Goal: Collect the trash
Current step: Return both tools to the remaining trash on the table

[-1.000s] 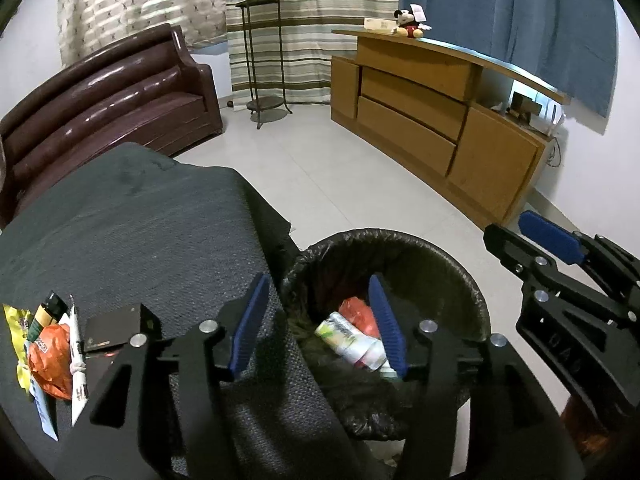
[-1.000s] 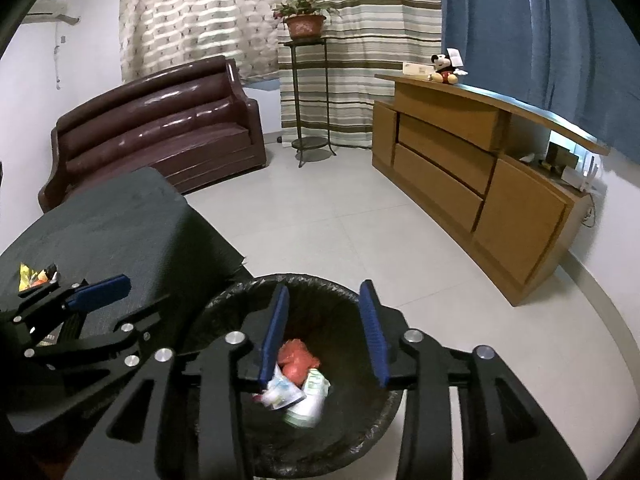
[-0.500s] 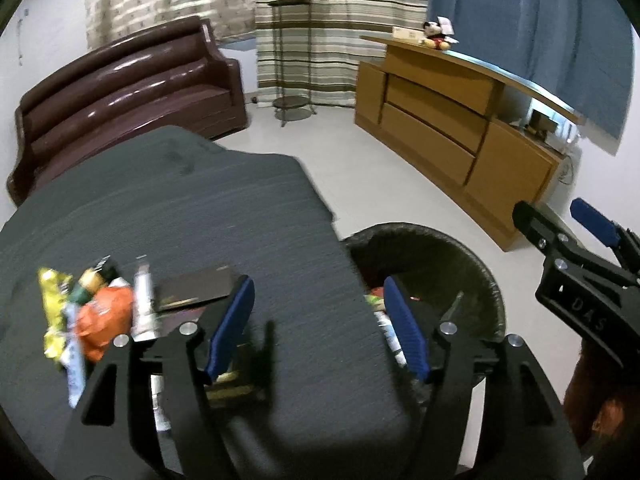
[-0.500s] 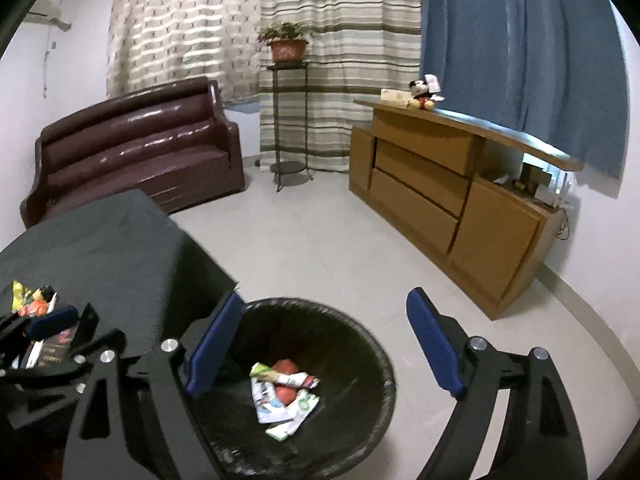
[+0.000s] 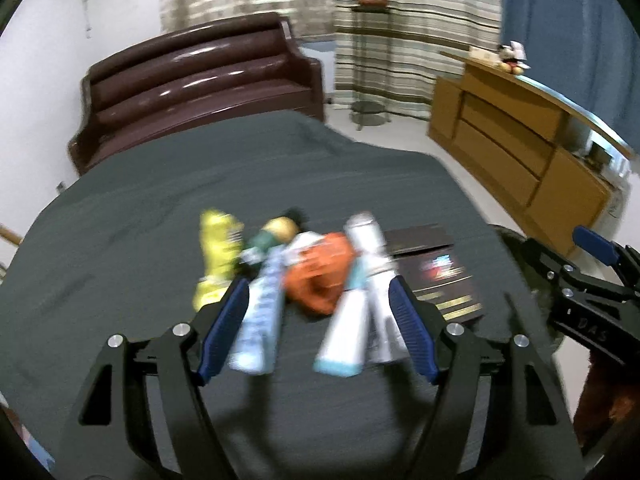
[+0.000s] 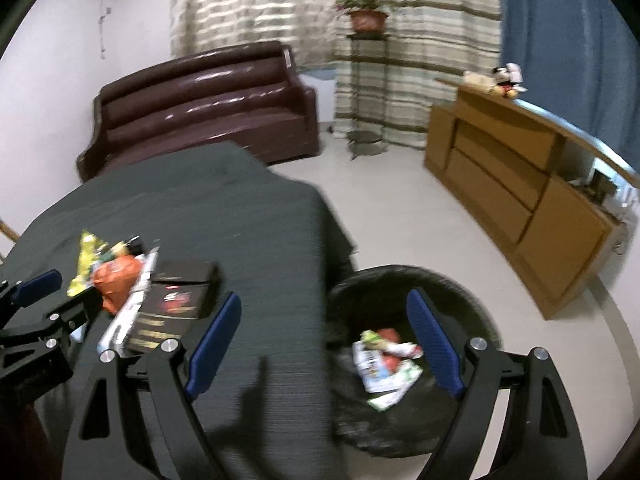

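left hand-held gripper: bottom centre of the left wrist view, fingers spread wide, nothing pinched, hanging over the trash pile

right hand-held gripper: bottom of the right wrist view, also spread wide and empty, one finger over the surface edge, the other over the bin

trash pile: mid-frame on the dark grey surface, pretty blurry; white tubes nearest, orange wrapper between them, yellow packet on the left, black booklet just to the right

bin: lower right of the right wrist view, black liner, wrappers already lying inside, sits beside the surface

sofa: brown, upper left, behind everything
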Demonstrator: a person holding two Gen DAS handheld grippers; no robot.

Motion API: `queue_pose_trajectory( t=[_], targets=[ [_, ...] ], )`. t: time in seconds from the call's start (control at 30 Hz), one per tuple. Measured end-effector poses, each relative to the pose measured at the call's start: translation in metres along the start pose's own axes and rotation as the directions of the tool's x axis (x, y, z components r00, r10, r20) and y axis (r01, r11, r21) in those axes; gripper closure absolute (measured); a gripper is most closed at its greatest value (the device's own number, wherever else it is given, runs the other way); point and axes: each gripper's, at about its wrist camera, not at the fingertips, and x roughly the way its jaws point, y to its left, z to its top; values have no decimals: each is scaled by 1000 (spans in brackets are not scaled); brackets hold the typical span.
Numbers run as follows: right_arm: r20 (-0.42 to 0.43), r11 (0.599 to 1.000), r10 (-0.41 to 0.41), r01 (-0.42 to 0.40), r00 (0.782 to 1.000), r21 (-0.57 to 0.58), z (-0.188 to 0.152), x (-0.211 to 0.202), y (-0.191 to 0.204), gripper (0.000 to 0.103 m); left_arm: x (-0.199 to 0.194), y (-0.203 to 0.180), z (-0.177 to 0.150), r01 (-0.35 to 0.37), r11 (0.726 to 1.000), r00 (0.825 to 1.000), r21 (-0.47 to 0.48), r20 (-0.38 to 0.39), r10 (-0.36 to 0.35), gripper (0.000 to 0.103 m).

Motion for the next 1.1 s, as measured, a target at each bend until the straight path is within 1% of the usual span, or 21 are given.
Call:
queue_pose_trajectory(
  t=[0.13, 0.23, 0.3, 0.43, 0.53, 0.67, 0.73, 0.87, 1.0, 1.1],
  targets=[
    [-30, 999, 36, -37, 999, -23, 1, 7, 21, 21, 1, 30, -7, -58, 998, 998, -27, -14, 57, 32],
    [-58, 997, 62, -64, 996, -36, 3, 12, 38, 21, 1, 47, -10, -75, 996, 997, -53, -24, 74, 32],
    [-78, 996, 65, -70, 995, -56, 5, 16, 47, 21, 2, 57, -12, -81, 994, 996, -70, -30, 80, 32],
    [-121, 993, 53, -65, 991, -94, 6, 26, 59, 21, 2, 65, -14, -76, 993, 997, -89, -34, 73, 32],
    [-126, 993, 37, -51, 991, -103, 8, 26, 62, 21, 5, 67, -16, -67, 993, 997, -96, -40, 63, 32],
    [-152, 993, 52, -67, 987, -92, 8, 26, 66, 21, 10, 69, -17, -49, 994, 998, -98, -49, 44, 32],
    [-153, 992, 40, -57, 987, -110, 9, 27, 73, 21, 11, 69, -18, -45, 994, 998, -99, -51, 40, 32],
    [-182, 991, 43, -65, 982, -115, 3, 31, 72, 30, 13, 71, -16, -39, 994, 998, -103, -53, 34, 32],
    [-207, 995, 49, -65, 977, -70, 1, 35, 58, 38, 14, 71, -18, -35, 994, 998, -105, -56, 29, 32],
    [-206, 995, 50, -67, 977, -75, 1, 36, 61, 40, 14, 72, -21, -25, 994, 998, -102, -59, 19, 32]
  ],
)
